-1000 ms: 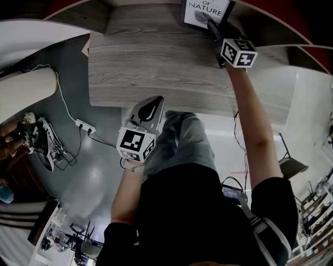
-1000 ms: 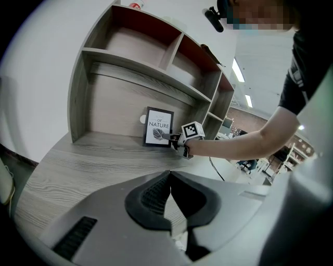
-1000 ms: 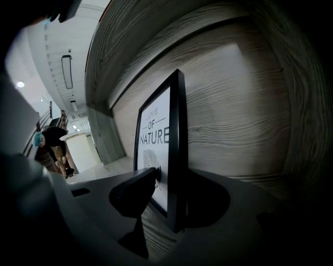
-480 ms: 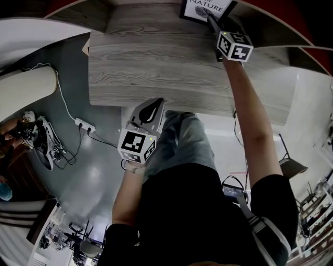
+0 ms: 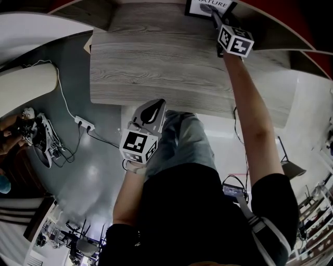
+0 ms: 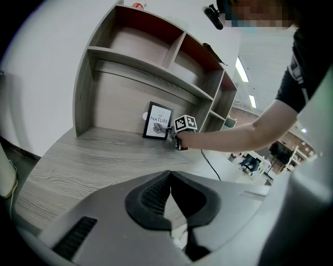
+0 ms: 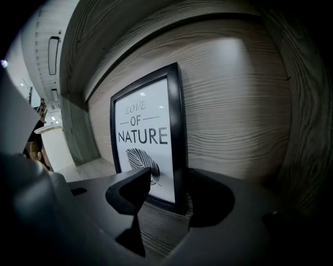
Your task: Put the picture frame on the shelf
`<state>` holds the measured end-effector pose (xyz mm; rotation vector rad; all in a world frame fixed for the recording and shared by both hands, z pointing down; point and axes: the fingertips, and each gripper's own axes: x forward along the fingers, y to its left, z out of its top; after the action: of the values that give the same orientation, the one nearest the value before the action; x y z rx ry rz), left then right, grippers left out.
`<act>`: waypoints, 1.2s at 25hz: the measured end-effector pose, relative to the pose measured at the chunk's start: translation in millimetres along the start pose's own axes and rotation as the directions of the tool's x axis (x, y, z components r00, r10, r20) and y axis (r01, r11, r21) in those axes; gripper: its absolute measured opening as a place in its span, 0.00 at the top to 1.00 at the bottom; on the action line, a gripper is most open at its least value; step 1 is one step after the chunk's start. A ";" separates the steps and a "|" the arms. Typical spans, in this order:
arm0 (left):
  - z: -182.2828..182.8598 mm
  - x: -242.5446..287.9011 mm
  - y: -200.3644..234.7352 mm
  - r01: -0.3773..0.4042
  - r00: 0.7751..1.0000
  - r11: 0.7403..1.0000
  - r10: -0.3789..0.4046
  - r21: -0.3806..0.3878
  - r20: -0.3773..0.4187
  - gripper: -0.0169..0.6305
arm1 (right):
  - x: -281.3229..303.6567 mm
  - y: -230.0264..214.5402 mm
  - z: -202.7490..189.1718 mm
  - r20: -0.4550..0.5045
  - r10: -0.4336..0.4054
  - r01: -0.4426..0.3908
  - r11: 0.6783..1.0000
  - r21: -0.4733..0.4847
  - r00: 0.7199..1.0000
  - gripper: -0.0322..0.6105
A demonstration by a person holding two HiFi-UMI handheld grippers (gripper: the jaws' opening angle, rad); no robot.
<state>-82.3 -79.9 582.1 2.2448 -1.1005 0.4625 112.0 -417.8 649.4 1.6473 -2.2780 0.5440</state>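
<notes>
The black picture frame [image 7: 145, 140], a white print with a leaf, stands upright on the shelf unit's bottom board [image 6: 109, 137], leaning against the back panel. It also shows at the top edge of the head view [image 5: 208, 4] and far off in the left gripper view [image 6: 157, 120]. My right gripper [image 7: 166, 192] is at the frame's lower right corner, jaws opening, with the frame's right edge between them and a gap beside the left pad [image 7: 130, 192]. My left gripper [image 5: 151, 108] hangs by the person's leg below the desk edge, jaws together and empty.
The wooden desk top [image 5: 156, 67] stretches from the shelf toward the person. Upper shelf compartments [image 6: 140, 41] sit above the frame. A power strip with cable [image 5: 83, 124] and cluttered gear [image 5: 44, 140] lie on the floor at left.
The right gripper and the frame have shifted a little farther back toward the shelf's rear. The left gripper has stayed by the leg.
</notes>
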 end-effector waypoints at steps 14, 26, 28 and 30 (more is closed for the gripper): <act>-3.8 -5.3 -0.7 -0.003 1.000 1.000 0.003 -0.009 0.003 0.96 | 7.2 -6.3 1.8 0.024 -0.101 0.098 0.992 0.083 0.995 0.58; -1.1 -18.3 -5.0 -0.011 1.000 1.000 0.011 0.000 0.020 0.96 | -15.2 -6.1 -9.5 -0.052 -0.127 0.130 0.990 0.049 0.990 0.55; 2.5 -20.4 -9.0 -0.009 1.000 1.000 0.009 0.004 0.030 0.96 | -27.2 0.7 -10.0 -0.062 -0.118 0.119 0.993 0.024 0.991 0.55; 7.6 -22.0 -13.8 -0.008 0.999 1.000 0.008 0.010 0.042 0.96 | -39.8 9.5 -10.9 -0.075 -0.099 0.100 0.995 0.008 0.992 0.55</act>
<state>-84.1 -65.0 559.6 2.2694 -1.1306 0.4276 115.4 -376.5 640.5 1.7062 -2.1312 0.5857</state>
